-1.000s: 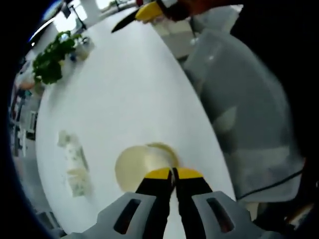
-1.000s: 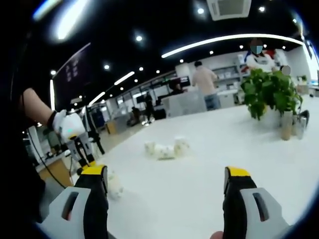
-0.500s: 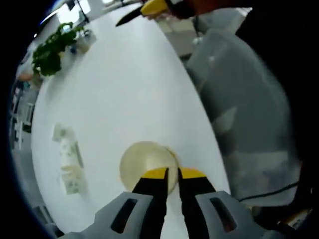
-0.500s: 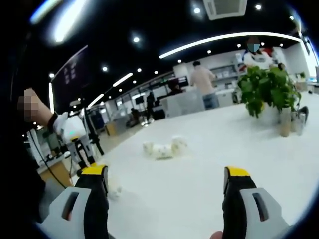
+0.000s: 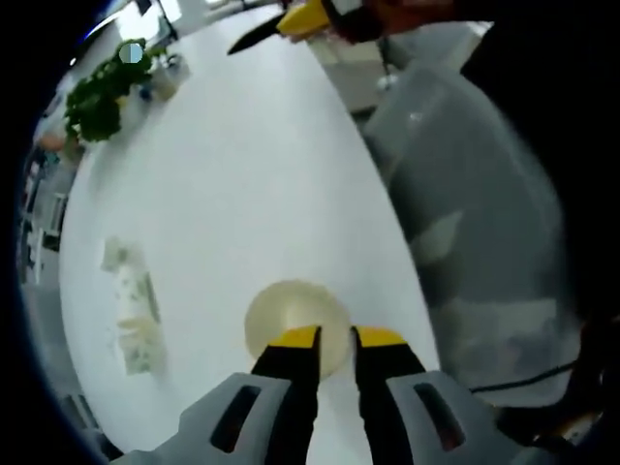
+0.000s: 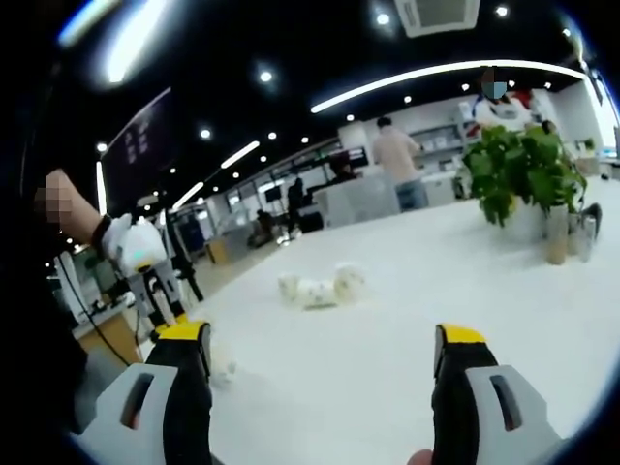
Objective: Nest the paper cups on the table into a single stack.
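The paper cup [image 5: 295, 325] is standing upright near the table [image 5: 242, 174] edge with the left gripper [image 5: 332, 337] hovering narrowly parted at its rim and risking tipping it off, while the right gripper [image 6: 325, 344] is waiting wide open, well apart from the scattered cups [image 6: 320, 289]

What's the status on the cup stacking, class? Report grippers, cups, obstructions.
Left gripper jaws slightly apart at rim of nearest paper cup. Right gripper open, empty. Loose cups mid-table, unstacked. Potted plant far off, nothing blocking.

Matt paper cup [image 5: 291, 325] on smooth, glossy white table [image 5: 242, 194].
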Demonstrator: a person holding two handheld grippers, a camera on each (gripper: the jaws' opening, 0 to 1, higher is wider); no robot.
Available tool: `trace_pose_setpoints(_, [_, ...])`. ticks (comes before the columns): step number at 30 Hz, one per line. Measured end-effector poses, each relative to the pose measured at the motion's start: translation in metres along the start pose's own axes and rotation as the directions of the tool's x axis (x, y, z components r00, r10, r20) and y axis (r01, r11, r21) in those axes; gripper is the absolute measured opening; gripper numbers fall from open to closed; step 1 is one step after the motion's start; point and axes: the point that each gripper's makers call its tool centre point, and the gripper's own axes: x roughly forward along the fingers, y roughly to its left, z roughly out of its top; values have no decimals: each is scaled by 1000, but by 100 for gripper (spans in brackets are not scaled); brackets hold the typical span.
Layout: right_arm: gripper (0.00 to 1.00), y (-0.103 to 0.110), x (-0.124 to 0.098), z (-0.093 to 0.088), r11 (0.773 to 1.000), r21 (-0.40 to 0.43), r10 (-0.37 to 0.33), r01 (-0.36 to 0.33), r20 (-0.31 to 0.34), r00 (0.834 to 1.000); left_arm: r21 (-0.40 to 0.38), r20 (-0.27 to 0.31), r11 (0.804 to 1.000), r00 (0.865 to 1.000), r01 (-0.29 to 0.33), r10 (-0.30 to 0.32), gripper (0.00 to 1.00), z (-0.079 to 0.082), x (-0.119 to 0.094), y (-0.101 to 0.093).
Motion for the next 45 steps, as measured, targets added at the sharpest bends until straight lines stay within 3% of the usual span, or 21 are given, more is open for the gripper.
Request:
trace_pose_setpoints(14, [94, 2, -2, -4, 1000, 3, -1, 1, -7, 1000, -19, 6, 1000, 1000, -5, 5, 13, -1, -1, 0])
trace_pose_setpoints(22, [94, 6, 0, 2, 1000, -6, 5, -5, -1, 1000, -18, 30, 999, 999, -29, 29, 12, 3, -9, 4])
trace_pose_setpoints(24, [94, 7, 1, 2, 1000, -5, 8, -8, -5, 1000, 16, 23, 999, 999, -48, 47, 12, 3, -11, 6])
trace_pose_setpoints(29, [94, 13, 4, 7, 1000, -17, 18, -18, -4, 1000, -6, 51, 998, 996, -66, 67, 12, 5, -19, 7])
trace_pose_setpoints(34, [94, 19, 6, 9, 999, -32, 30, -31, -14, 999, -82, 99, 988, 986, -127, 135, 12, 6, -27, 19])
trace_pose_setpoints(42, [94, 30, 9, 11, 998, -48, 44, -46, -37, 998, -209, 190, 964, 961, -162, 203, 16, 5, -36, 27])
trace_pose_setpoints(45, [94, 36, 8, 12, 997, -61, 50, -53, -51, 997, -297, 217, 937, 943, -183, 253, 19, -2, -39, 30])
